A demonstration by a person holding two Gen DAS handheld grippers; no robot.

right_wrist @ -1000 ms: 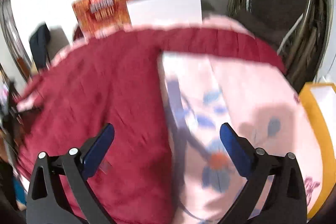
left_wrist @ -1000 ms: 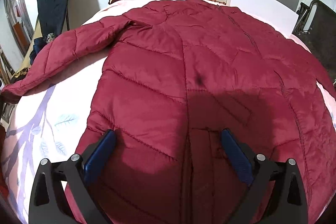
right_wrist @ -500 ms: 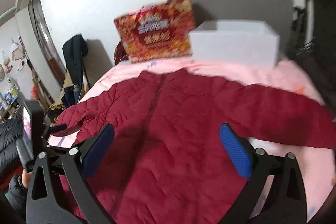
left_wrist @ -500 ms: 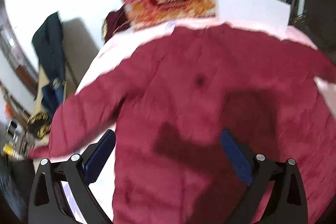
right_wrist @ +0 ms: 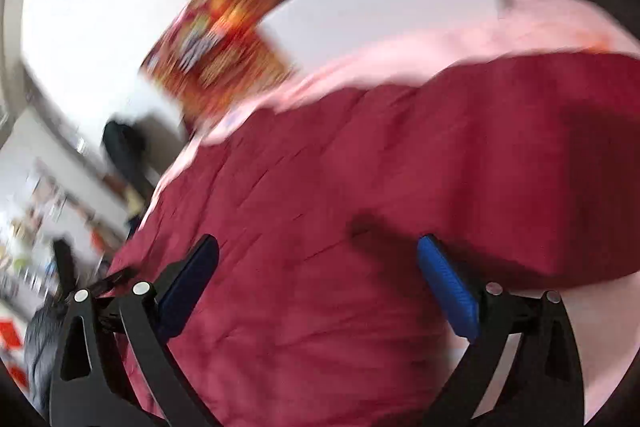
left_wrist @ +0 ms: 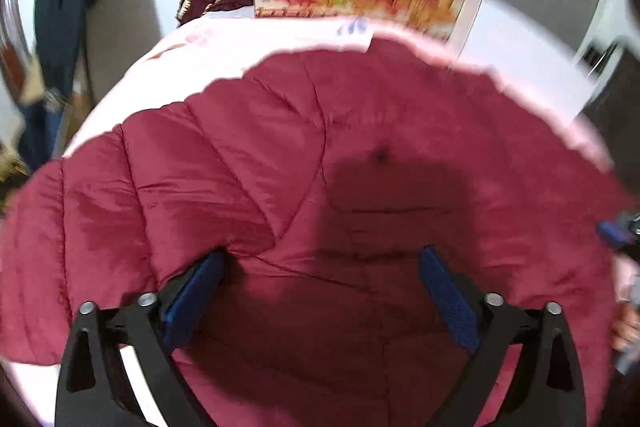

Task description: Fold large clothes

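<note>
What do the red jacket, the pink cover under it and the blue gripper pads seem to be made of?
Red jacket: likely padded synthetic shell, nylon or polyester; stitched quilting lines, puffy panels, slight sheen.
Pink cover: probably woven fabric, matte; soft rumpled edge, though blur hides its weave.
Blue pads on the left gripper: apparently rubber or textured plastic; fine dotted surface.

Left gripper (left_wrist: pixel 320 291) spread wide, blue pads (left_wrist: pixel 448 301) apart with nothing clamped between. Right gripper (right_wrist: pixel 318 287) likewise agape, tilted, seemingly empty between the fingers despite blur.
</note>
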